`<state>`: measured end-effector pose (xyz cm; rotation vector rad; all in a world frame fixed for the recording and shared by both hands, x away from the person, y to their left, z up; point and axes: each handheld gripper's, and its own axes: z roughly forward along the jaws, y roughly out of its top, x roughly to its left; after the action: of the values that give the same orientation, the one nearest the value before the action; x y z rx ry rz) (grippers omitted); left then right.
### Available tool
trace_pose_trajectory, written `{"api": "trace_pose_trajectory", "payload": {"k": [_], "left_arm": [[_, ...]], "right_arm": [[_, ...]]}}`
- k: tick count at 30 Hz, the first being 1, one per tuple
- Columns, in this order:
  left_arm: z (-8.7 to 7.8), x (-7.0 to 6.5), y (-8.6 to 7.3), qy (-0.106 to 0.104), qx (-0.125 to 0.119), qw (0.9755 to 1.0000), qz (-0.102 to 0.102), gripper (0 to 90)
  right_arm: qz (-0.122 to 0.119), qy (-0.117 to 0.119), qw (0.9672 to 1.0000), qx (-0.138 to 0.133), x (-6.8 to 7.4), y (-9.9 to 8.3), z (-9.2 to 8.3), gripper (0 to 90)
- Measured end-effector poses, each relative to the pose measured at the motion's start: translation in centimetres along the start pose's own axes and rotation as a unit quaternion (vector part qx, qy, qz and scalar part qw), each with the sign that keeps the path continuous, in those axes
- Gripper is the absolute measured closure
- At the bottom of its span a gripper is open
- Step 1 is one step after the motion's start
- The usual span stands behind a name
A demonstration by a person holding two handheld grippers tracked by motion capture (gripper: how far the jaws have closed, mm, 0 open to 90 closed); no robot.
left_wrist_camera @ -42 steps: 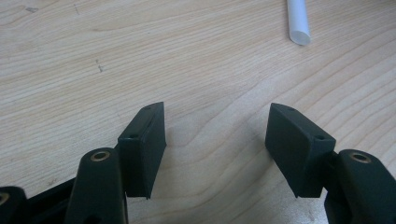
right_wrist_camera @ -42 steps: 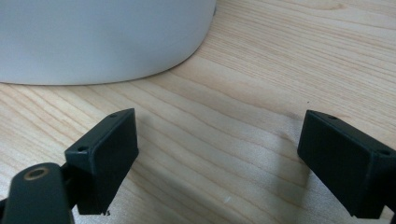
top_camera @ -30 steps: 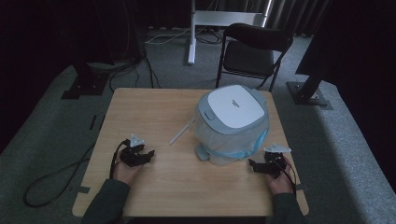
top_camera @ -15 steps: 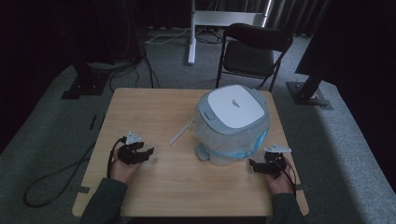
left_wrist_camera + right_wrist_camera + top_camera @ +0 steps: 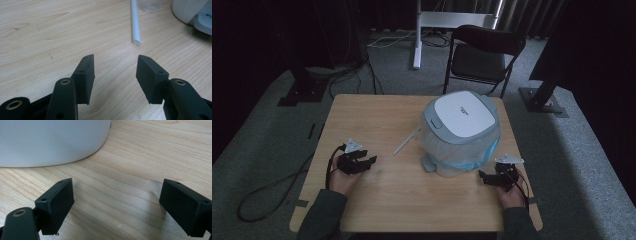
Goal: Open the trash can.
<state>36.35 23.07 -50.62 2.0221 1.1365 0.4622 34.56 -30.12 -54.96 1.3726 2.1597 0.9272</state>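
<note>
While both forearms come in over the near edge of the wooden bench [image 5: 377, 210], each hand holds its tool low above the wood, well apart from the other. At the near left, the left gripper [image 5: 362, 163] hovers with its jaws apart and nothing between them; they have just been closing a little, yet a wide gap of bare wood shows between them in the left gripper view [image 5: 115, 75]. Its black cable [image 5: 267, 192] loops off the left side of the bench onto the grey floor. At the near right, the right gripper [image 5: 490, 179] also stands with its jaws spread wide and empty, as the right gripper view [image 5: 117, 206] shows, with bare grain between the pads. Just beyond the left gripper, toward the middle of the bench, lies a white straw-like tube [image 5: 407, 140], flat on the wood and slanting away to the right; in the left gripper view its open near end [image 5: 136, 41] points back toward the jaws, a short way ahead of them and apart from them. Right of the tube, and just beyond the right gripper, stands the white bin [image 5: 460, 132], upright, its flat grey-rimmed lid closed and a thin bag with a blue edge hanging around its body; its curved white wall [image 5: 50, 142] rises close ahead of the right jaws without touching them. Past the far edge of the bench, on the floor, stands a dark folding chair [image 5: 482, 55].
</note>
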Motion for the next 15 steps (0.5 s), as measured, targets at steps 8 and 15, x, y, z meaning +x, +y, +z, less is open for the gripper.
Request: {"api": "trace_pose_trajectory", "payload": {"k": [8, 15], "left_arm": [[-0.4, -0.1, 0.8, -0.006, 0.0, 1.0, 0.007, 48.3], [-0.7, -0.1, 1.3, -0.013, -0.006, 0.9999, 0.007, 48.1]], "right_arm": [[0.0, 0.0, 1.0, 0.0, 0.0, 0.0, 0.0, 11.2], [0.0, -0.001, 1.0, 0.0, 0.0, 0.0, 0.0, 11.2]]}}
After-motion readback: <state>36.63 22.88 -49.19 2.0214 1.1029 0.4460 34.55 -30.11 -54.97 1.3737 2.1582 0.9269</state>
